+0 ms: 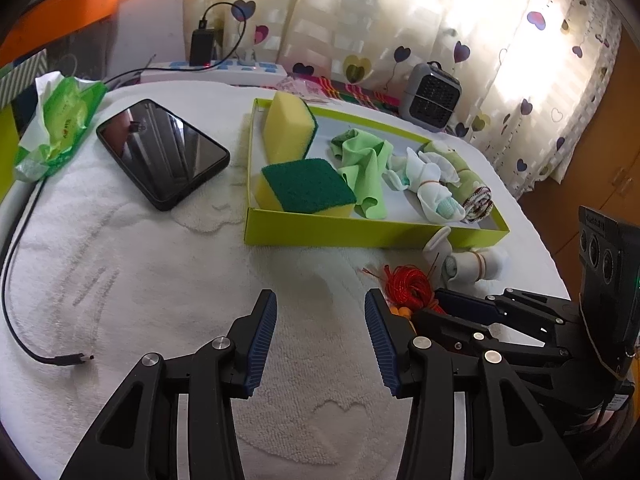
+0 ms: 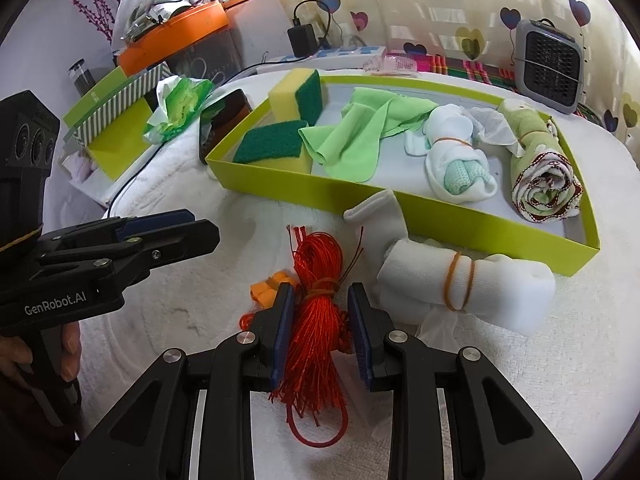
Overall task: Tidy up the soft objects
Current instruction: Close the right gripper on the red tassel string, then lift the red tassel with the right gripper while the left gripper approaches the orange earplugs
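A bundle of red string point(image 2: 316, 320) lies on the white towel in front of the lime-green tray point(image 2: 400, 200). My right gripper point(image 2: 320, 292) is shut on it, one blue pad on each side. A small orange piece point(image 2: 268, 286) lies just to its left. A white sock roll point(image 2: 460, 280) bound with a rubber band rests against the tray's front wall. Inside the tray are two yellow-green sponges point(image 1: 308, 188), a green cloth point(image 1: 364, 168), a white sock bundle point(image 1: 428, 184) and a rolled green towel point(image 1: 472, 188). My left gripper point(image 1: 320, 300) hangs open over bare towel, left of the string point(image 1: 408, 284).
A black phone point(image 1: 164, 152), a green wipes pack point(image 1: 60, 120) and a loose black cable point(image 1: 24, 280) lie on the towel to the left. A power strip with charger point(image 1: 224, 68) and a small grey fan point(image 1: 434, 96) stand behind the tray. A striped box point(image 2: 116, 120) sits far left.
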`<state>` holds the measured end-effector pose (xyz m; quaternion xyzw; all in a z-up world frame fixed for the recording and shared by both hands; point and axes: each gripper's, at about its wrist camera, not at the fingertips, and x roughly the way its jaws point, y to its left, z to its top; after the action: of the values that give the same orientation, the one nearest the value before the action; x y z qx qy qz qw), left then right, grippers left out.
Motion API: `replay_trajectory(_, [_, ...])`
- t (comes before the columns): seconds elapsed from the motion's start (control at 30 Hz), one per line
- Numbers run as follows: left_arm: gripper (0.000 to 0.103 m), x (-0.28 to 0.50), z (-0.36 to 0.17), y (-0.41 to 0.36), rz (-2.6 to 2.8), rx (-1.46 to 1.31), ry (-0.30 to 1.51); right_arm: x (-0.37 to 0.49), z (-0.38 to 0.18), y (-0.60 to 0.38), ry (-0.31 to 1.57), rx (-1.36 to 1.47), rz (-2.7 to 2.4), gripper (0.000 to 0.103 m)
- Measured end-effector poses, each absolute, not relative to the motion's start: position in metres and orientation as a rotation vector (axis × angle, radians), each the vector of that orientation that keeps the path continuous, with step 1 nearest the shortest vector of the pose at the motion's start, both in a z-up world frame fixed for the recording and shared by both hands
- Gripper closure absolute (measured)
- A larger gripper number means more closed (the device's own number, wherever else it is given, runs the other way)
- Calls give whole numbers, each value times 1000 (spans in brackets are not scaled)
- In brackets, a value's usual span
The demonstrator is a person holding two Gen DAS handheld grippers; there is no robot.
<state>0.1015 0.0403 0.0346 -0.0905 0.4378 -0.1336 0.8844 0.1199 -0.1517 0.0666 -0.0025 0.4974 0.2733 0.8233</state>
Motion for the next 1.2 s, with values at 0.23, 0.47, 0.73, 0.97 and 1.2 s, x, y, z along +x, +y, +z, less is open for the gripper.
replay_trajectory(0.23, [58, 101, 34, 40, -282, -191, 915, 118, 67, -153, 1053, -7, 578, 76])
replay_trajectory(0.47, [58, 98, 34, 40, -273, -190, 920, 115, 71, -152, 1023, -20, 583, 84])
replay_trajectory(0.73, [58, 97, 33, 40, -273, -185, 929, 112, 81, -163, 981, 13, 565, 92])
replay_trajectory(0.97, [58, 97, 32, 34, -288, -178, 938, 108, 89, -172, 951, 52, 561, 92])
replay_trajectory(1.2, [58, 97, 32, 20, -341, -154, 950, 98, 105, -189, 894, 103, 540, 93])
